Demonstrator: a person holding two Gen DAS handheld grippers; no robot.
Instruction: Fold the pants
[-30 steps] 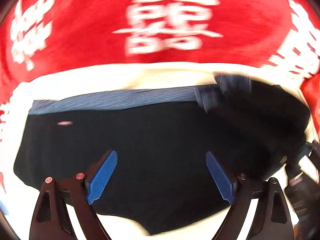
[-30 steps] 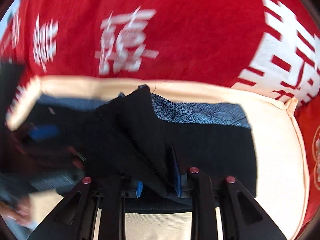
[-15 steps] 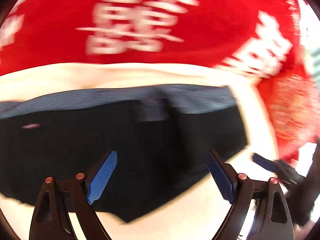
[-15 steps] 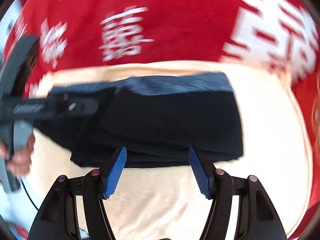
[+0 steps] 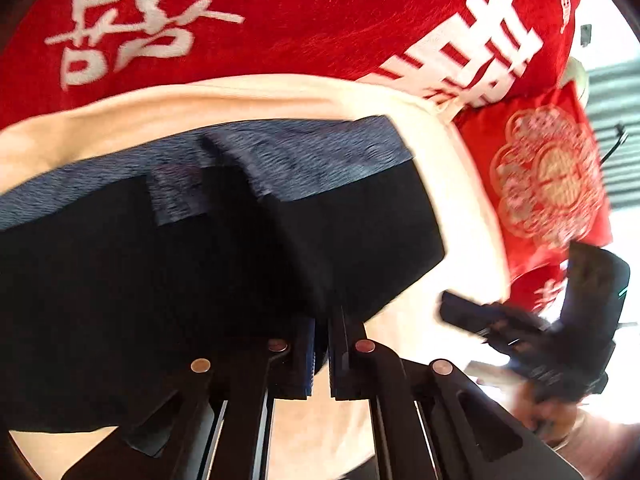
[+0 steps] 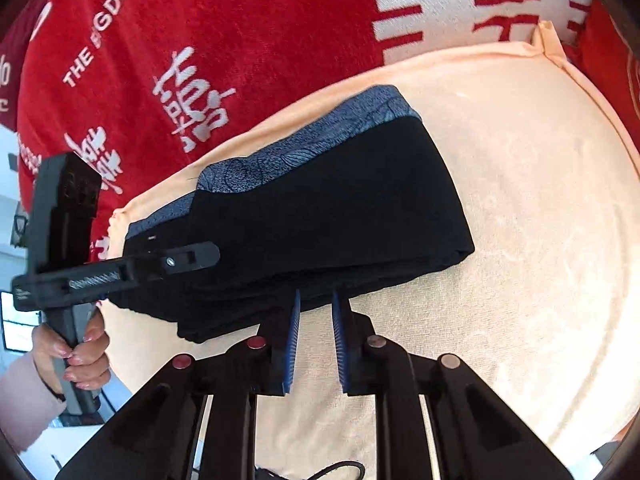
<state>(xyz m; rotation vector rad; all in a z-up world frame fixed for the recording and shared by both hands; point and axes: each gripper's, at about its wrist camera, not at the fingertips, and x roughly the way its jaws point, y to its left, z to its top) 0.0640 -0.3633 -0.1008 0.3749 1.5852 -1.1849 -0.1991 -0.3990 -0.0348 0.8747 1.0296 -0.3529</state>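
The black pants [image 5: 224,264] with a grey-blue patterned waistband [image 5: 280,152] lie folded on a cream cushion [image 5: 248,92]. My left gripper [image 5: 320,344] is shut on the pants' near edge and lifts a ridge of black cloth. In the right wrist view the folded pants [image 6: 328,216] lie across the cushion [image 6: 540,200]. My right gripper [image 6: 316,320] is nearly shut, with a narrow gap between its blue pads, just in front of the pants' near edge and holding nothing. The left gripper's body [image 6: 120,268] reaches over the pants' left end.
A red blanket with white characters [image 5: 280,20] backs the cushion. A red cushion with a pale floral print [image 5: 548,176] stands at the right. The right gripper's body [image 5: 560,328] shows at the right of the left wrist view. A hand [image 6: 76,356] holds the left gripper's handle.
My left gripper has closed on the pants' near edge. My right gripper, shut on the cloth a second ago, let go, opened, then narrowed again in front of the pants. Both views have shifted.
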